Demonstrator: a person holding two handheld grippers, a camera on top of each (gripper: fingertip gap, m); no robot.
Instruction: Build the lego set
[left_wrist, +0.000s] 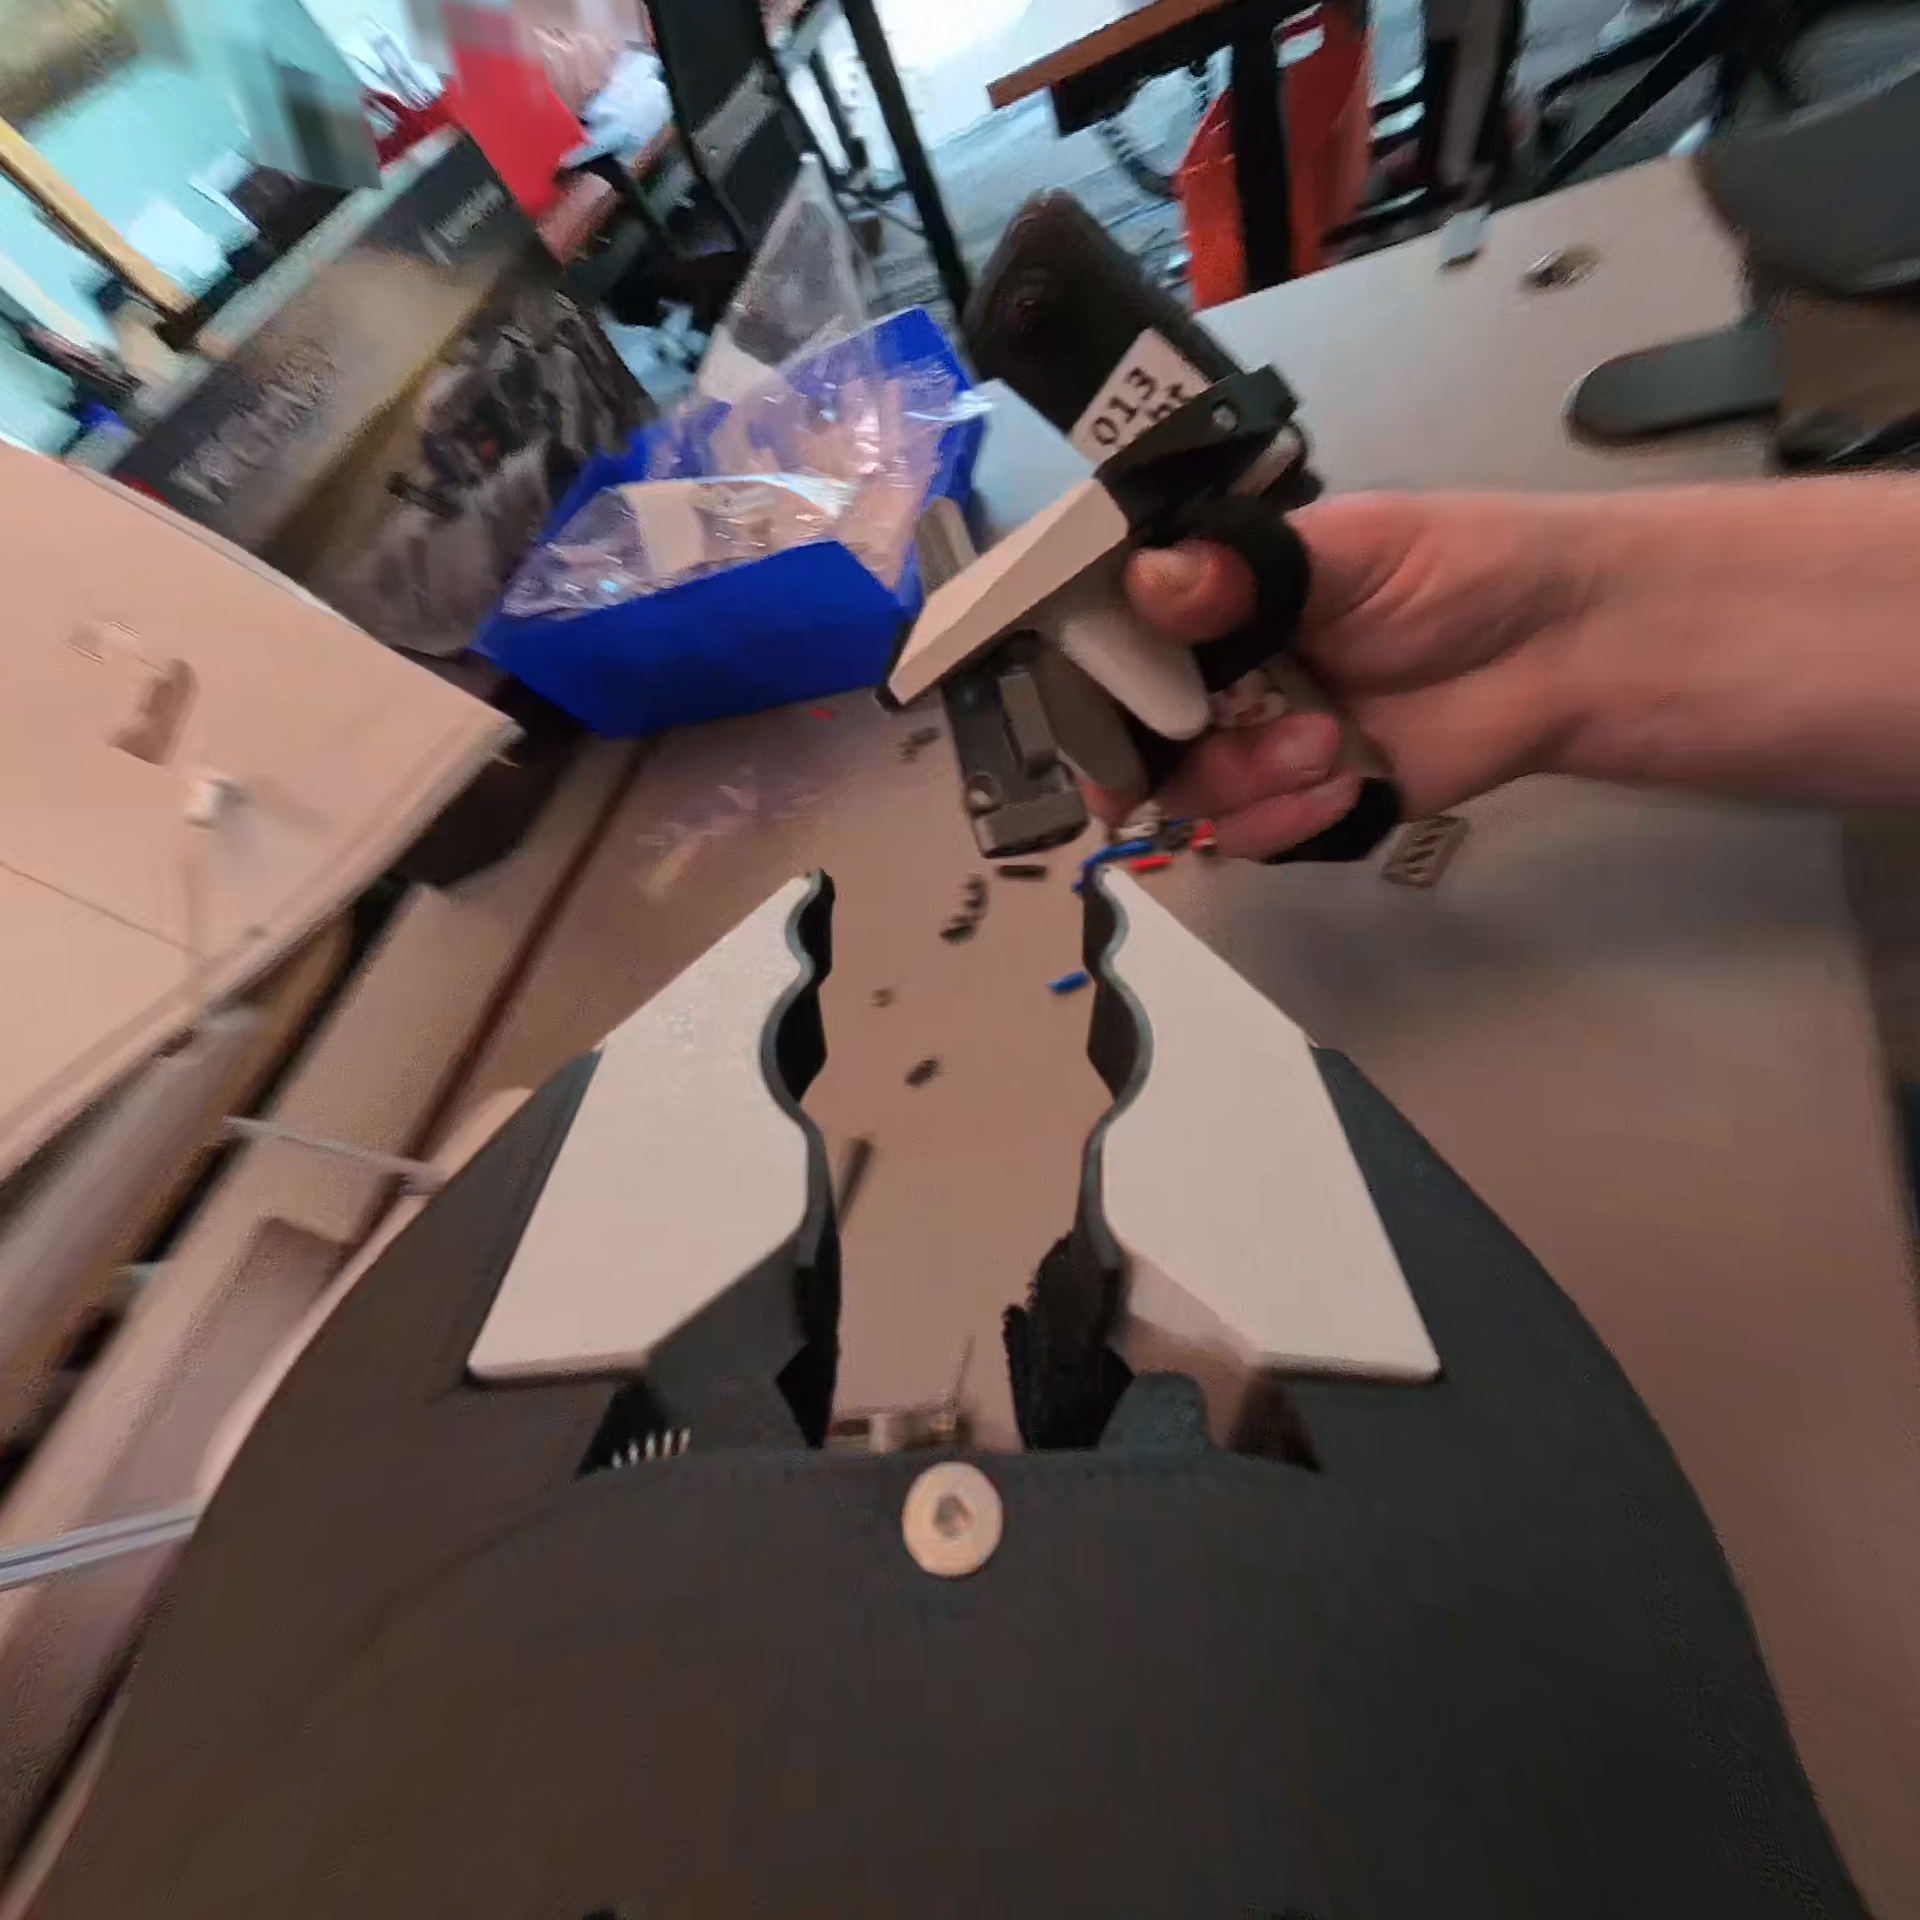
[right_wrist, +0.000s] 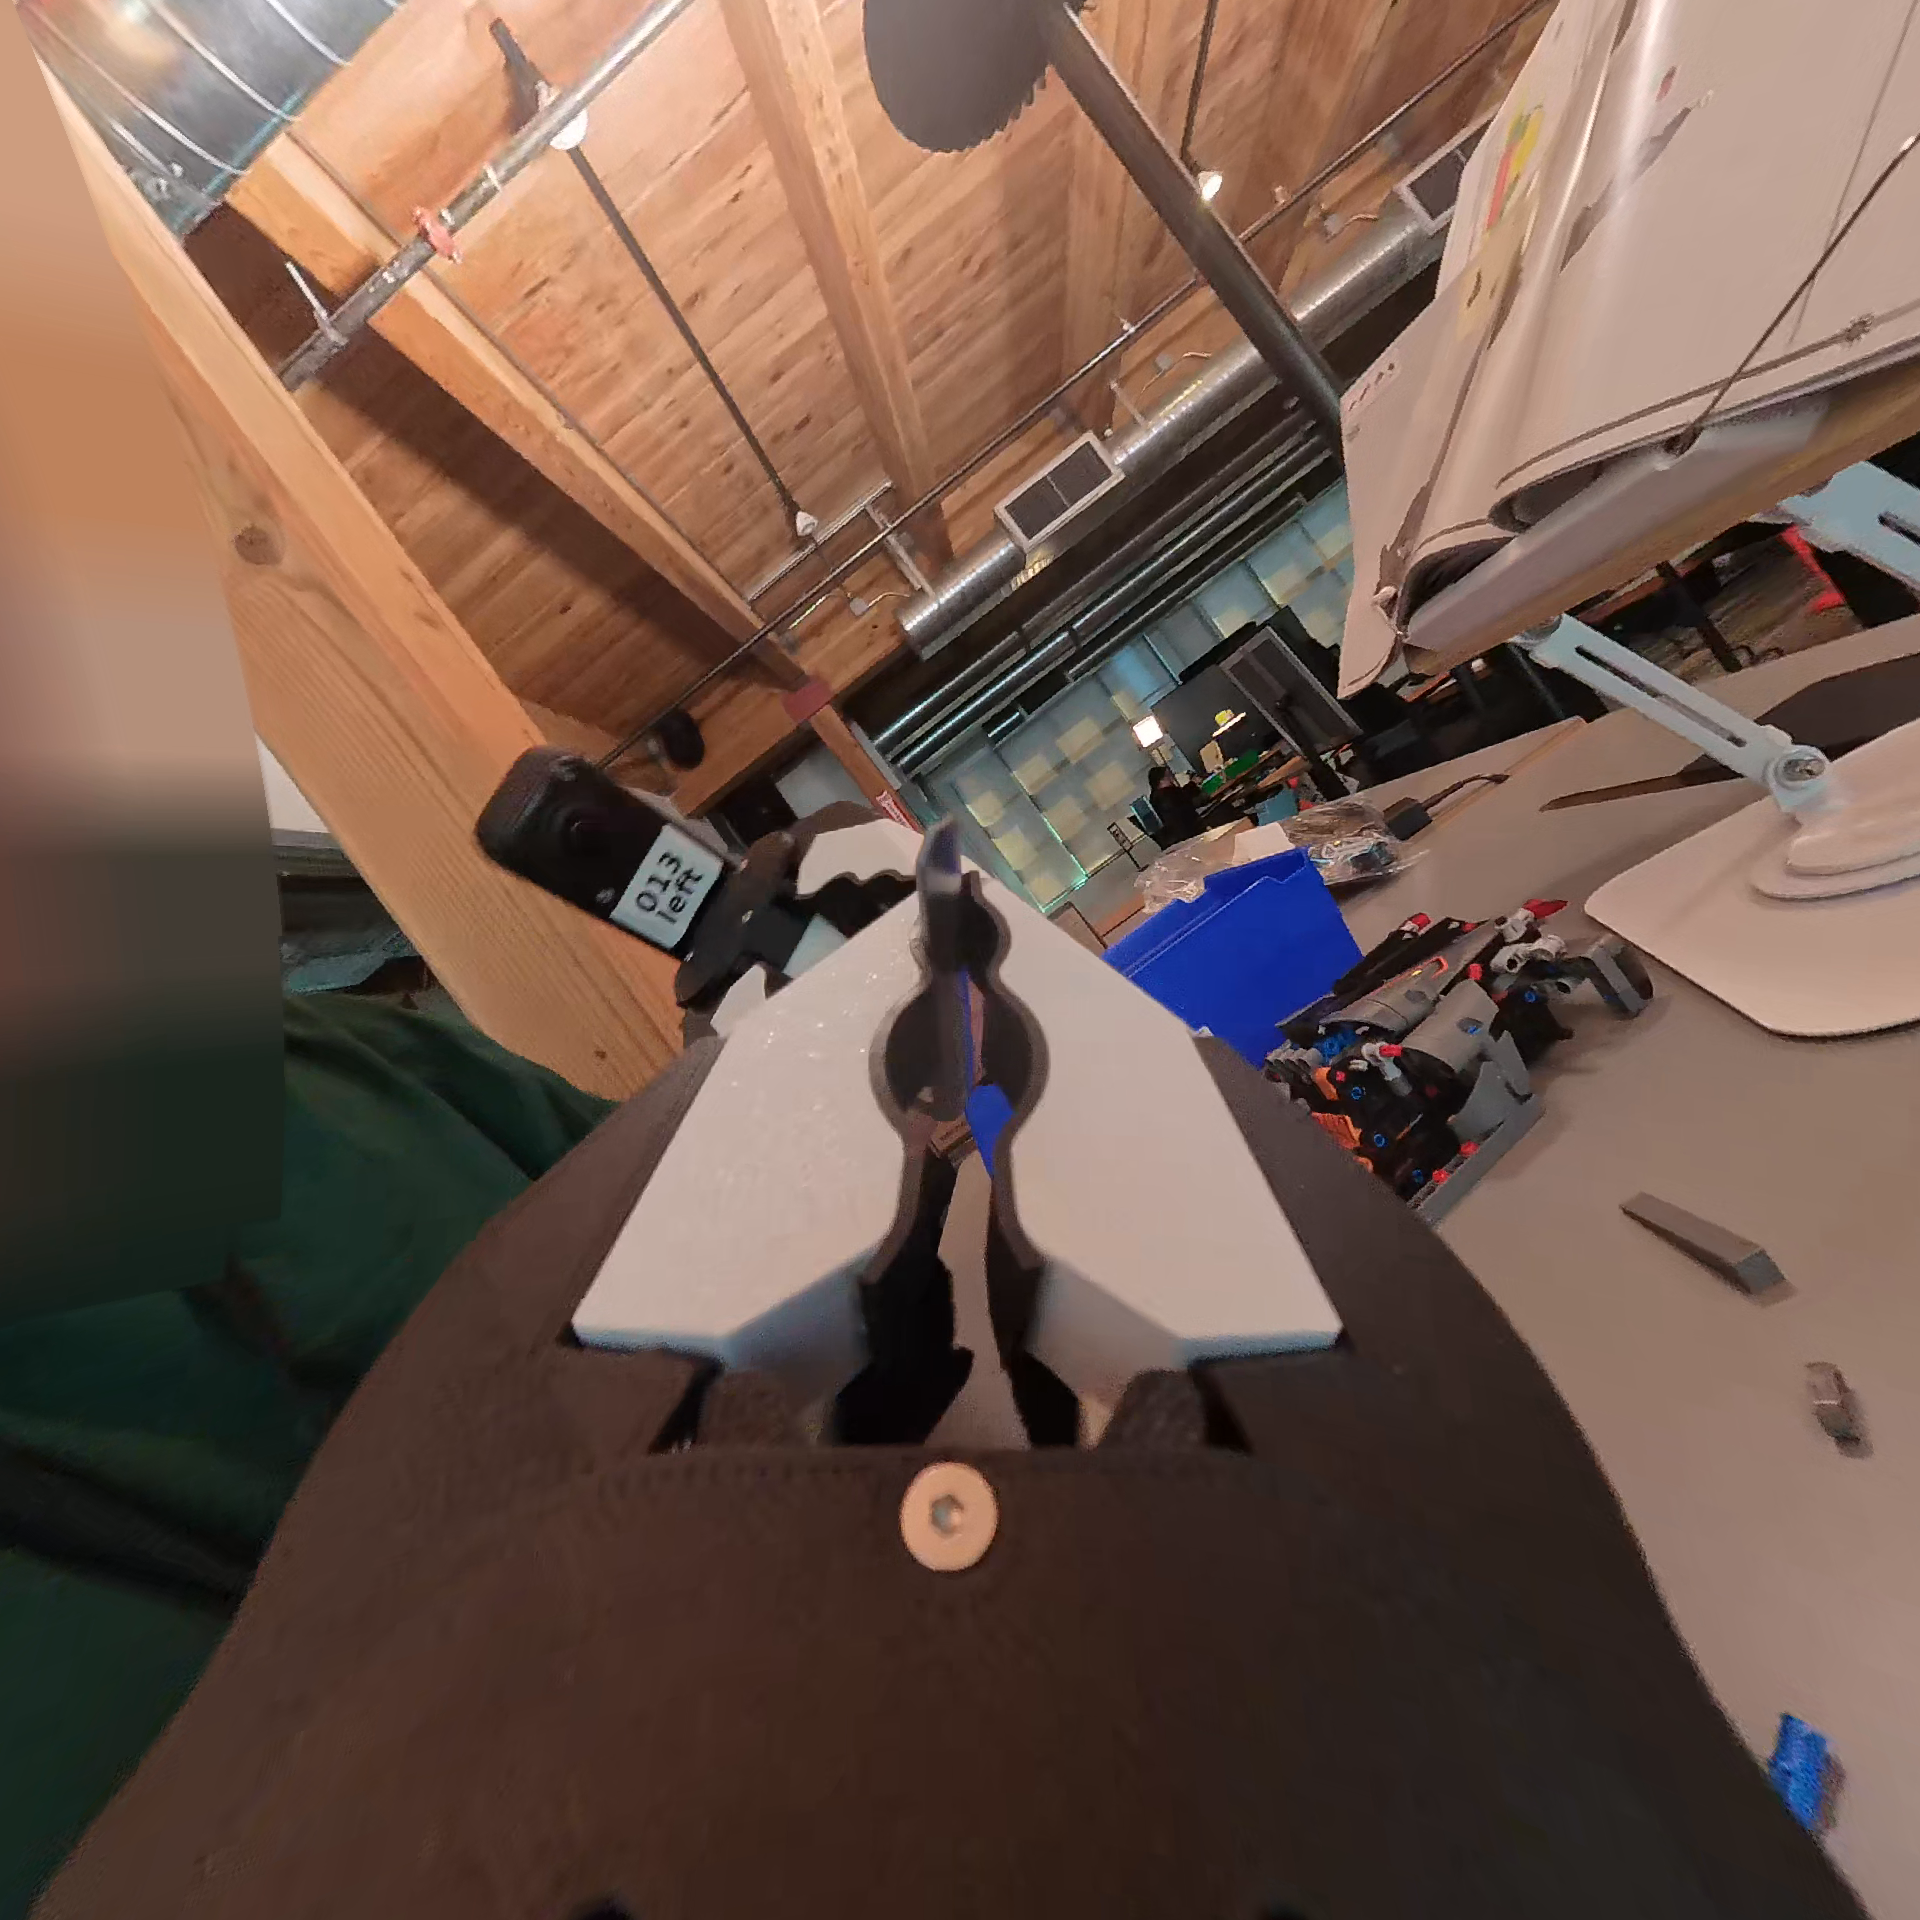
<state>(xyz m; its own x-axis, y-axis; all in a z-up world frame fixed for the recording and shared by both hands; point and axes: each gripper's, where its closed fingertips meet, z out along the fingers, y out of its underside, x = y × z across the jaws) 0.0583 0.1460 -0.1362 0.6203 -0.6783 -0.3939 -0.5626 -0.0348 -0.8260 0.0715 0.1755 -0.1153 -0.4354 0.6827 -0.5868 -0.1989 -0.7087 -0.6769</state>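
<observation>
Blue-tipped dark pin (right_wrist: 948, 935), pinched in our right gripper (right_wrist: 951, 914) mid-frame, could slip or twist out when pressed, while our left gripper (left_wrist: 956, 904) gapes wide, empty.

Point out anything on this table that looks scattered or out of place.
Small dark, blue and red lego pins lie strewn loose across the table rather than in the blue bin, which holds crumpled plastic bags.

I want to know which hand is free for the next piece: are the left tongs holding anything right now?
No: in the left wrist view the left tongs stand open, with only bare table showing between their fingers.
</observation>
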